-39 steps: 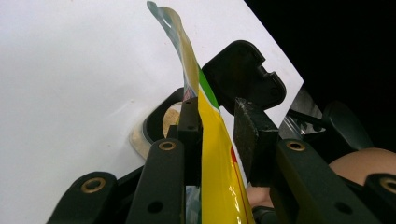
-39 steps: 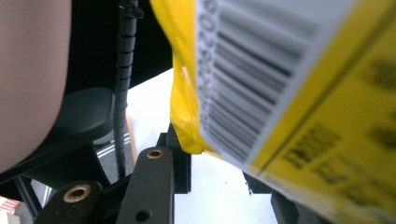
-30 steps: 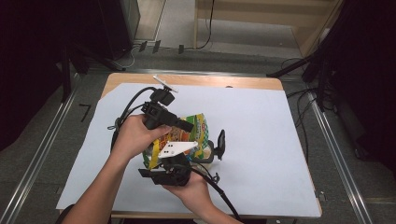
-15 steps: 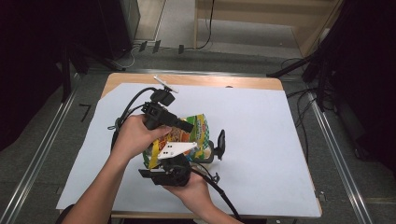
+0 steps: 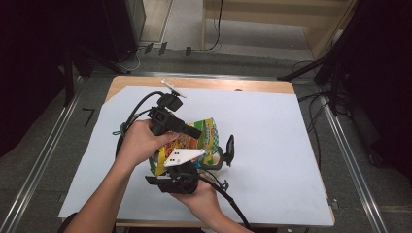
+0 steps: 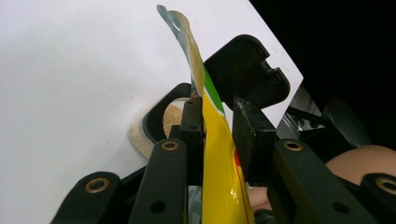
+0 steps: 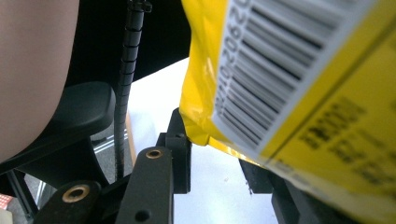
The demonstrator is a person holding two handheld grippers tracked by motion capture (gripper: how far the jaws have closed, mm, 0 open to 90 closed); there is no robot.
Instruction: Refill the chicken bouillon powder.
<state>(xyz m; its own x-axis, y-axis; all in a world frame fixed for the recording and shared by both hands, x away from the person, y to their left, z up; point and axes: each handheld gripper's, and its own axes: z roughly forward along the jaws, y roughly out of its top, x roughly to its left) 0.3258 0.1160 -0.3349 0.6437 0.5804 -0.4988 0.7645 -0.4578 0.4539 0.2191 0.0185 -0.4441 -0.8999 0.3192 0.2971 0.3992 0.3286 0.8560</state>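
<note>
Yellow snack bag [image 5: 194, 141] clamped between left gripper [image 6: 217, 126] at 10 o'clock and right gripper [image 7: 219, 163] at 6 o'clock, both gripping bag, above container [image 5: 216, 158].

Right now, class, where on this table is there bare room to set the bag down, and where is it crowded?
The white sheet lies bare right of the yellow snack bag, out to the table's right edge, and along the far edge. A narrower strip lies bare at the left. Crowded: the near middle, with both hands, tongs, cables and a small lidded container.

Desk: light wooden desk [image 5: 272, 86] under a white paper sheet [image 5: 272, 136].
Floor: grey carpet [image 5: 43, 145], metal rails [image 5: 347, 160].
</note>
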